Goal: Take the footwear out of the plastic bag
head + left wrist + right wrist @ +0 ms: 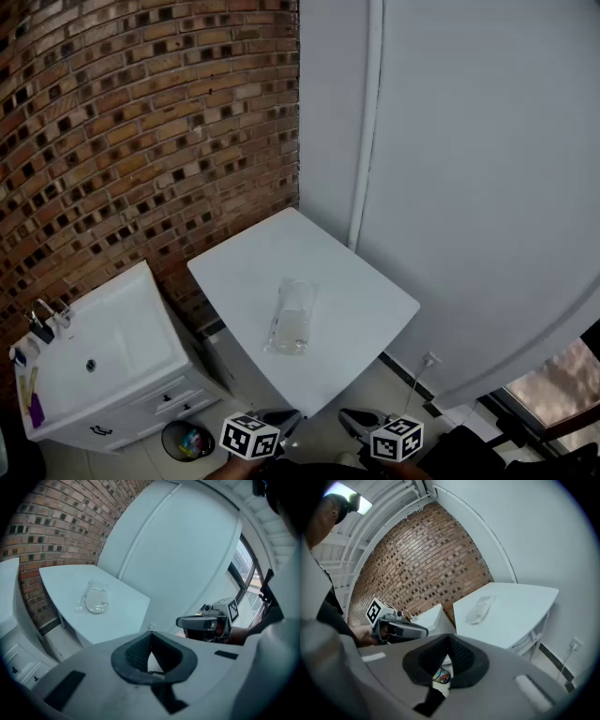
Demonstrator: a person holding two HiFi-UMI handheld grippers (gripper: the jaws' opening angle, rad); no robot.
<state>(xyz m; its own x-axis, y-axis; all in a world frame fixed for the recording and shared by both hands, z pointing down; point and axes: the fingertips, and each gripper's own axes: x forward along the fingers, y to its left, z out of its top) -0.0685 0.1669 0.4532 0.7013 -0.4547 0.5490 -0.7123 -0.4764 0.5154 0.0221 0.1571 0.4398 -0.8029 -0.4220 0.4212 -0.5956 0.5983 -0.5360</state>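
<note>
Both down-tilted: left gripper [289, 419], right gripper [351, 418]

A red brick wall [122, 122] fills the head view from 9 to 12 o'clock, and a plain white wall [487, 169] fills the right. A white table [366, 309] stands in the centre. A white sink cabinet [122, 356] is at 8 o'clock, a waste bin [186, 439] at 7, and a window [553, 384] at 4.

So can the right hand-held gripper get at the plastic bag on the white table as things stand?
Probably yes. The plastic bag lies alone on the table, with nothing between it and the right hand-held gripper, which is shut and off the near corner; it must reach in and open.
</note>
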